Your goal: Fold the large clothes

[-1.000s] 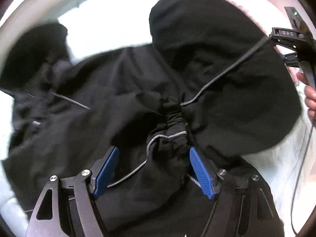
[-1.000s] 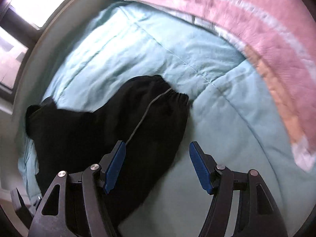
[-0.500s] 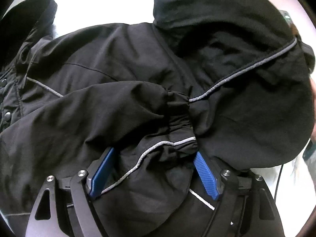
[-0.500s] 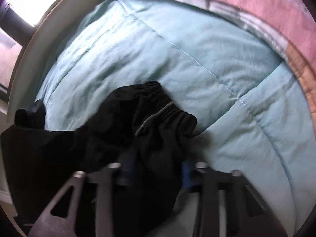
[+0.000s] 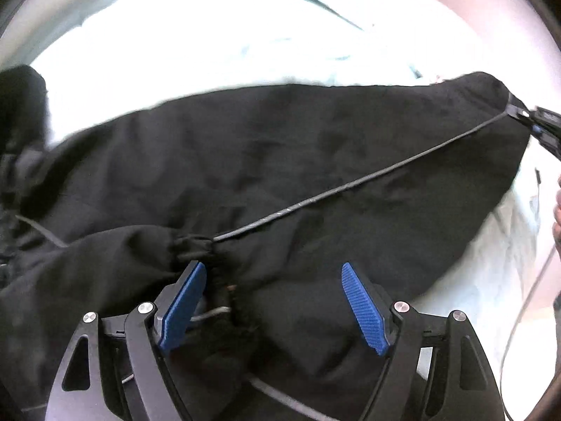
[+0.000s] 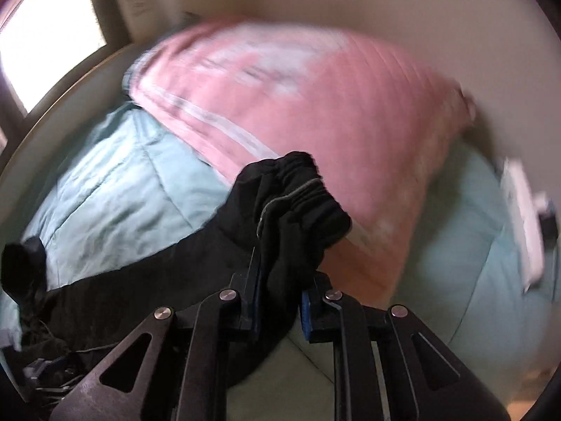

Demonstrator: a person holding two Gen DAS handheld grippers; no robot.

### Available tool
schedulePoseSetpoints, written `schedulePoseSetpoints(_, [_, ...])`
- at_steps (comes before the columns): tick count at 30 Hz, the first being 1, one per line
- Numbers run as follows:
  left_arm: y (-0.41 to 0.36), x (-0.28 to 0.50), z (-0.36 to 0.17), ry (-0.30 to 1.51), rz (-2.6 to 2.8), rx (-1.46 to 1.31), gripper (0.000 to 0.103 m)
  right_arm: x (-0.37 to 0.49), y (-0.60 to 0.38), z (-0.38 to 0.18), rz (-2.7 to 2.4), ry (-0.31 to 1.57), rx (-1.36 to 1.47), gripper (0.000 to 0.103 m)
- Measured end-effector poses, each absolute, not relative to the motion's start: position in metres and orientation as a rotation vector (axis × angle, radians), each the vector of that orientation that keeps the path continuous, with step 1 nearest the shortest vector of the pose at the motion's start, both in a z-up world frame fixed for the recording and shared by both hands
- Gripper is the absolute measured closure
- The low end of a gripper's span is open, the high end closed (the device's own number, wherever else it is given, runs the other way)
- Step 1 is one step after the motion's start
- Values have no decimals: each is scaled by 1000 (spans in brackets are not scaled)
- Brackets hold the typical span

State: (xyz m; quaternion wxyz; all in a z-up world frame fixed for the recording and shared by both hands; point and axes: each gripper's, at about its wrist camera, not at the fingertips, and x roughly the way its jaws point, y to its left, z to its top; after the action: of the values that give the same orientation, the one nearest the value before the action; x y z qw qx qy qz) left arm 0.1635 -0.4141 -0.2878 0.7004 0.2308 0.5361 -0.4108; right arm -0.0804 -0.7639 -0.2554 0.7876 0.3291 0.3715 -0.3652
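A black jacket [image 5: 315, 161] with grey piping lies spread on the bed. In the left wrist view my left gripper [image 5: 271, 270] hovers open just over it, with its left pad beside a gathered sleeve cuff [image 5: 189, 245] and nothing pinched. One sleeve is pulled taut to the far right, where my right gripper [image 5: 540, 122] holds its end. In the right wrist view my right gripper [image 6: 280, 273] has its jaws closing tight on that sleeve, and the elastic cuff [image 6: 305, 193] bulges out above the fingers, lifted off the bed.
A teal quilted duvet [image 6: 122, 182] covers the bed. A pink blanket [image 6: 315, 87] lies folded at its far end by the wall. A bright window [image 6: 42, 35] is at the left. A white object [image 6: 522, 210] rests on the right. A hand [image 5: 557, 217] shows at the right edge.
My right gripper shut on the sleeve near its cuff, then lifted and swung it toward the pink blanket. The sleeve is now stretched out sideways. My left gripper shifted across the jacket, still open.
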Motion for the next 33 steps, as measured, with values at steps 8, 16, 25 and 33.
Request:
schedulePoseSetpoints(8, [-433,160,-311,1190,-852,639,20,-99,-783,-338,-733,925,880,77])
schedulePoseSetpoints(16, [-385,165,-276,1205,-889,521,20,-119,-788,-333,-644,830,983,79])
schedulePoseSetpoints(25, [-296,181,-232,1203,-732,344,20,-65,-695,-223,-489,767,661,86])
schedulePoseSetpoints(33, [-194,175,-195,1138,-580,205,20,30,-534,-160,-132,779,452,86])
